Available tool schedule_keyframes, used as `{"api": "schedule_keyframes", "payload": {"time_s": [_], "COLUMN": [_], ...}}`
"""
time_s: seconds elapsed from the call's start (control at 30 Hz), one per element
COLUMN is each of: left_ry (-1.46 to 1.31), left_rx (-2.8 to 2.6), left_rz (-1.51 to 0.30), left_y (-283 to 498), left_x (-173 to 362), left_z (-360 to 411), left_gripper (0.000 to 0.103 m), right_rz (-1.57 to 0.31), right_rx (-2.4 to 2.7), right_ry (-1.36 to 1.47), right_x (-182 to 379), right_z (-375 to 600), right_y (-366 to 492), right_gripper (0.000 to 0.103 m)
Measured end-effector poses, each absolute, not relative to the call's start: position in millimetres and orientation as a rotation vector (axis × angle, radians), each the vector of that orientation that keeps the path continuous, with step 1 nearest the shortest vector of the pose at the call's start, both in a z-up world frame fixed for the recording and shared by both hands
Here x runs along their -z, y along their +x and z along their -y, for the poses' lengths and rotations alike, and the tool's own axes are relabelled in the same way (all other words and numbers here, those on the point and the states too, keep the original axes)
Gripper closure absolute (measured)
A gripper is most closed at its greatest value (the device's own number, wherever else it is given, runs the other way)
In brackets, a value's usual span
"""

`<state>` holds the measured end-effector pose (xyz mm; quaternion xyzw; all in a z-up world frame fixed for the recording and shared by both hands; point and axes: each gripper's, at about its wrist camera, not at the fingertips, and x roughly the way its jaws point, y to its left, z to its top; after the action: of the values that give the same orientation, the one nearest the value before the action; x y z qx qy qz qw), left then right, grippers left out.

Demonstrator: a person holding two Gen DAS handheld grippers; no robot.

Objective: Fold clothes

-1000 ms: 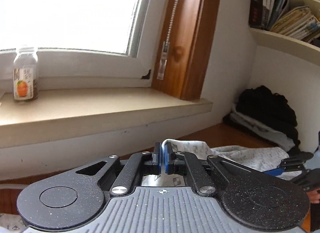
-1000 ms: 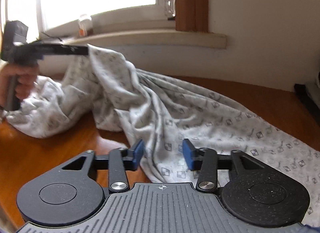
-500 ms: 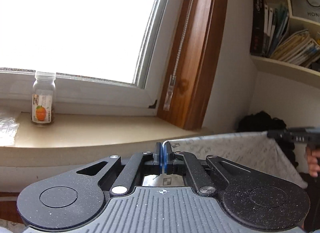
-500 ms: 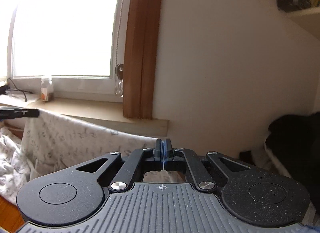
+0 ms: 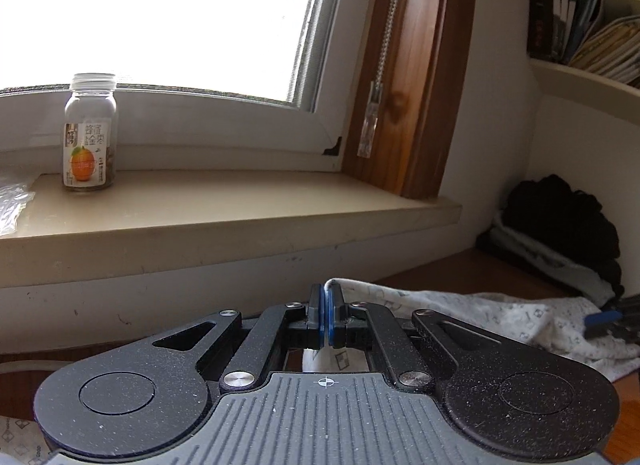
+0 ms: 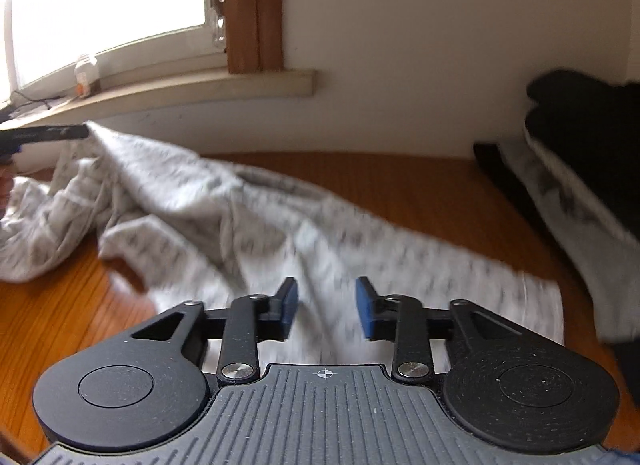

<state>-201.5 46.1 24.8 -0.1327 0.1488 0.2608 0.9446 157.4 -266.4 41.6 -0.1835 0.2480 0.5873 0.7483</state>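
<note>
The left gripper [image 5: 325,315] points slightly downward toward the wall under the sill [image 5: 224,221], its blue pads pressed together on a raised fold of the white patterned garment [image 6: 256,221], which climbs to that grip from the table [image 6: 420,185] below the sill. The right gripper [image 6: 326,305] tilts more steeply over the garment's flat near end, its jaws opening with cloth beneath them but nothing between the pads. The garment sprawls across the table from the sill side toward a dark pile [image 6: 580,125] at right.
</note>
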Motion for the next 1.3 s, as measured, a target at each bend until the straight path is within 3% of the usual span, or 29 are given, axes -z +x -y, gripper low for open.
{"api": "schedule_keyframes", "payload": {"time_s": [0.23, 0.27, 0.3, 0.53, 0.7, 0.8, 0.97, 1.07, 1.1, 1.3], "left_ry": [-0.267, -0.265, -0.257, -0.247, -0.227, -0.231, -0.224, -0.240, -0.245, -0.245], "left_rx": [-0.532, -0.530, -0.531, -0.543, -0.581, -0.624, -0.620, -0.619, -0.610, -0.549], "left_rz": [-0.320, -0.325, -0.325, -0.217, -0.256, -0.228, -0.326, -0.342, -0.348, -0.417], "left_y": [-199.4, -199.0, -199.0, -207.8, -193.0, -193.7, -188.4, -196.9, -199.5, -202.3], "left_x": [-21.1, -21.8, -23.8, -51.9, -60.0, -64.1, -48.2, -40.9, -39.1, -26.1], "left_z": [-47.0, -46.9, -45.9, -41.8, -50.4, -54.2, -54.3, -57.0, -57.0, -52.0], "left_gripper": [0.101, 0.101, 0.101, 0.101, 0.101, 0.102, 0.099, 0.080, 0.072, 0.065], "right_rz": [-0.549, -0.564, -0.578, -0.394, -0.212, -0.110, -0.240, -0.346, -0.378, -0.531], "right_rx": [-1.264, -1.265, -1.272, -1.159, -1.062, -0.998, -1.060, -1.134, -1.167, -1.384], "right_ry": [-0.471, -0.455, -0.441, -0.387, -0.371, -0.376, -0.419, -0.440, -0.438, -0.431], "right_x": [-30.9, -29.9, -30.3, -95.5, -153.7, -163.6, -132.4, -106.8, -98.6, -51.5], "right_z": [275.5, 276.2, 276.2, 244.9, 190.7, 162.1, 149.2, 154.5, 157.4, 163.3], "right_y": [158.6, 164.3, 171.1, 216.5, 240.3, 233.3, 219.7, 210.0, 205.0, 157.4], "right_gripper": [0.064, 0.077, 0.100, 0.100, 0.101, 0.099, 0.088, 0.069, 0.068, 0.066]}}
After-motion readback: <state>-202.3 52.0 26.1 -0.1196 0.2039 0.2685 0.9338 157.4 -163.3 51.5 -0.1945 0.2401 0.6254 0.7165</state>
